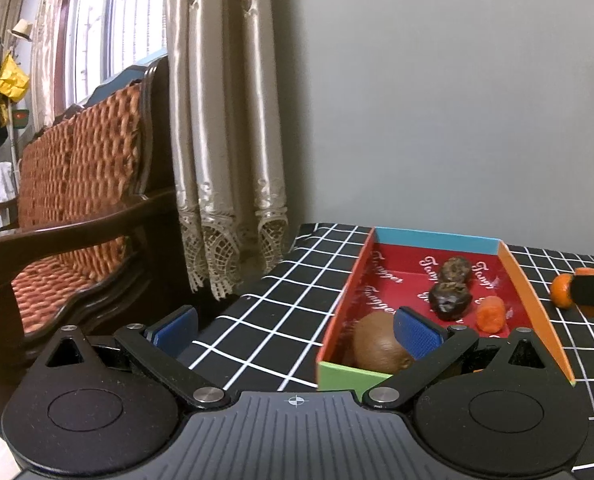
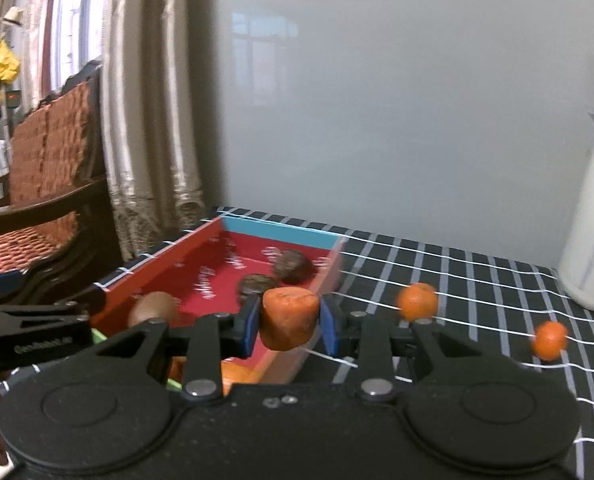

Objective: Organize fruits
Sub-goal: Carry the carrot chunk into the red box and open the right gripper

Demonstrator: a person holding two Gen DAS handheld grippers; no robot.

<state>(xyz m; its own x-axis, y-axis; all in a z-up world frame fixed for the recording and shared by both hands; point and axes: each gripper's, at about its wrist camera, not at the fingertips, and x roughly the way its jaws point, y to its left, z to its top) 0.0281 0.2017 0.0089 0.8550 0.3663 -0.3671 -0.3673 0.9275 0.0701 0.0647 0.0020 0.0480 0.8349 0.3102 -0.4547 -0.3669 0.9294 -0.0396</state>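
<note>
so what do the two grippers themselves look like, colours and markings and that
Both are matte black plastic. The left gripper and right gripper have blue textured pads on their fingers, angular linkage arms with silver pivot bolts, two round discs and a ribbed centre plate. The left one has a small white crosshair mark. No cables show.

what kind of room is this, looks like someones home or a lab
Most likely a home living room, not a lab. A wooden sofa with woven cushions stands by a window hung with shiny lace-edged curtains, a coat rack holds a hat and clothes, and the table wears a black checked cloth.
</note>
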